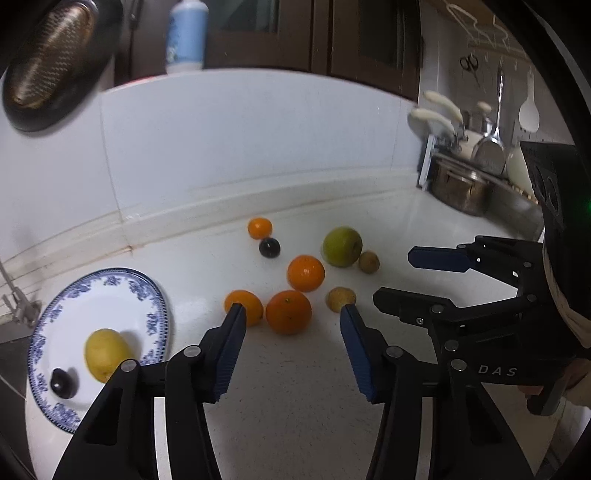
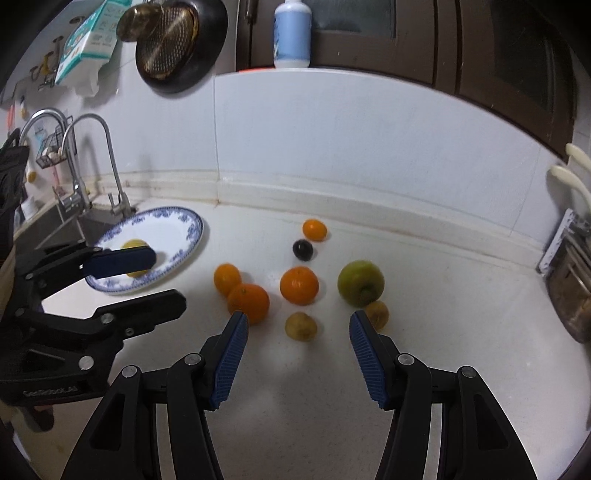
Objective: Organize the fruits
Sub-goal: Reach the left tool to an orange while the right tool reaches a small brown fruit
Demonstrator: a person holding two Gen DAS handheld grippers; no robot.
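Observation:
A blue-patterned white plate (image 1: 110, 291) (image 2: 173, 225) sits at the counter's left and holds a yellow lemon (image 1: 107, 352) (image 2: 135, 244) and a dark plum (image 1: 61, 382). Loose on the counter lie several oranges (image 1: 288, 312) (image 2: 248, 302), a green apple (image 1: 342, 246) (image 2: 361, 282), a second dark plum (image 1: 269, 247) (image 2: 303, 250) and two small brownish fruits (image 1: 340, 298) (image 2: 300, 325). My left gripper (image 1: 293, 314) is open and empty, above the counter just short of the oranges. My right gripper (image 2: 297, 321) is open and empty, with one small brownish fruit between its fingertips' line of sight.
A sink with two taps (image 2: 92, 166) lies left of the plate. Pots and a dish rack (image 1: 469, 181) stand at the right. A strainer (image 2: 173, 40) hangs on the wall and a bottle (image 2: 291, 33) stands on the ledge. White tiled backsplash (image 1: 240, 147) bounds the counter.

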